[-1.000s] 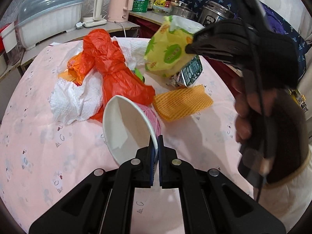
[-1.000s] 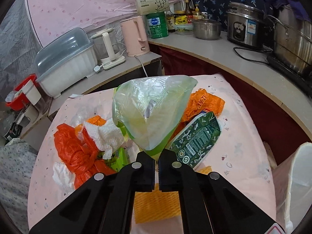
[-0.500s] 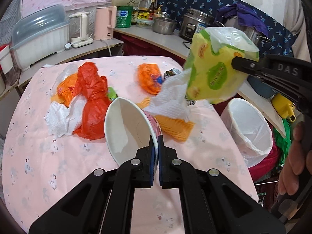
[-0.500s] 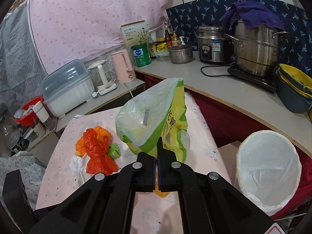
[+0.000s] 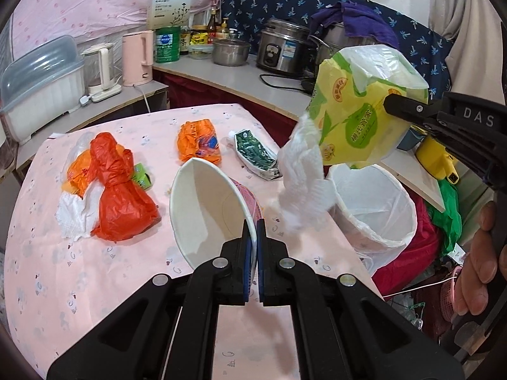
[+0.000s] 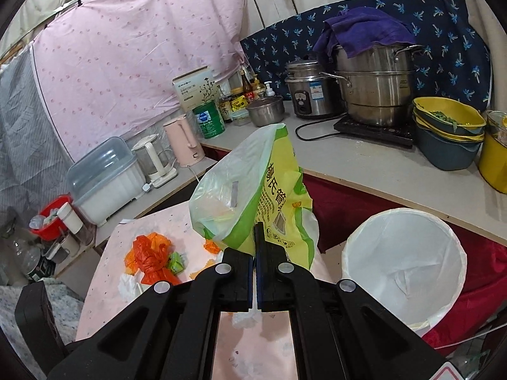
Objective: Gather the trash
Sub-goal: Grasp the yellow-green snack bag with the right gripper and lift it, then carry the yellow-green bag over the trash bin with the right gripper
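Observation:
My left gripper is shut on the rim of a white paper bowl, held tilted above the pink table. My right gripper is shut on a yellow-green plastic bag. In the left wrist view this bag hangs from the right gripper above the white-lined bin, with a white paper towel dangling below it. The bin stands off the table's right edge.
On the table lie a red plastic bag, an orange bag, a dark green packet, a small green box and a paper towel. A counter with pots and kettles runs behind. A hand grips the right tool.
Both grippers rose and swung right towards the bin. The yellow-green bag came up off the table with the paper towel hanging from it. The bowl stayed in the left grip.

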Action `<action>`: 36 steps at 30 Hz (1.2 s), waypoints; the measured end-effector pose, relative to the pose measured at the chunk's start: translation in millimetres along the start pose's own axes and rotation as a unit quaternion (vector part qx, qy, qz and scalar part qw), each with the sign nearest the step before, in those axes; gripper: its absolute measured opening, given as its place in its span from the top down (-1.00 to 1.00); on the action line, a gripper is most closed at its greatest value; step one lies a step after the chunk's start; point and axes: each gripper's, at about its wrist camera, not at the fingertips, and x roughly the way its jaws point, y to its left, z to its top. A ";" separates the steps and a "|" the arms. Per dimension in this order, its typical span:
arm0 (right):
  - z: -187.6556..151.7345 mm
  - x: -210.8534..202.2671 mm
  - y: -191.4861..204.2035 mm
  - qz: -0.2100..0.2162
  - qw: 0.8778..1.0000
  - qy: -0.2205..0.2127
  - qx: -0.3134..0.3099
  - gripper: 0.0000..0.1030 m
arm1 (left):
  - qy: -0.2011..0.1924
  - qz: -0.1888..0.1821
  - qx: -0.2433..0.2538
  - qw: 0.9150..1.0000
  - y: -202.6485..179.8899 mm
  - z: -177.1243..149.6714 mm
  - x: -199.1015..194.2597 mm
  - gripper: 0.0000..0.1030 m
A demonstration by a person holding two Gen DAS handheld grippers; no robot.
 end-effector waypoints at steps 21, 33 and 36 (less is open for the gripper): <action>-16.2 -5.8 -27.7 0.030 0.998 0.029 0.041 0.97 | -0.009 -0.010 0.012 1.000 -11.8 8.6 -8.8 0.95; -87.5 64.3 -49.5 -0.022 0.986 0.157 0.057 0.96 | 0.014 0.022 -0.020 0.999 23.7 -7.2 -1.8 0.95; -92.6 59.9 -50.8 -0.024 0.986 0.158 0.052 0.95 | 0.021 0.023 -0.023 0.999 26.1 -10.7 2.8 0.95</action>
